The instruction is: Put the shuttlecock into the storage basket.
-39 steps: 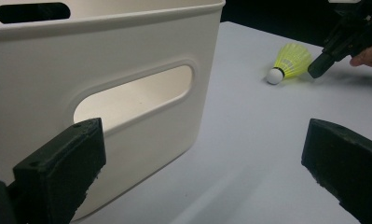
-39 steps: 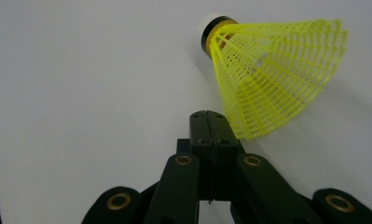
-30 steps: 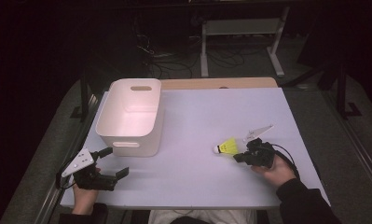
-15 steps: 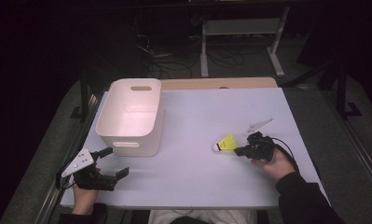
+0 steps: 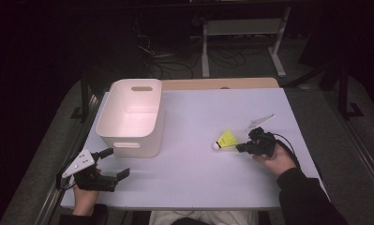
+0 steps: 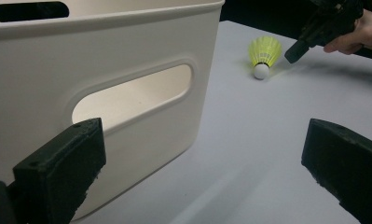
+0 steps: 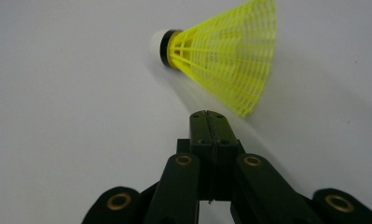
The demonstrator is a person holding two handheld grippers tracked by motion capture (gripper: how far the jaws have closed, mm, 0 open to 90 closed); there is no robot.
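Showing right gripper fingers pressed together beside shuttlecock | left gripper wide, seemingly empty

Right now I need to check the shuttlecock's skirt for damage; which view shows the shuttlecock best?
The right gripper view: the shuttlecock lies close up, its yellow mesh skirt and white cork sharp, just beyond the shut right tool. The high view shows the shuttlecock small, and the left gripper view shows it far off beside the white bin.
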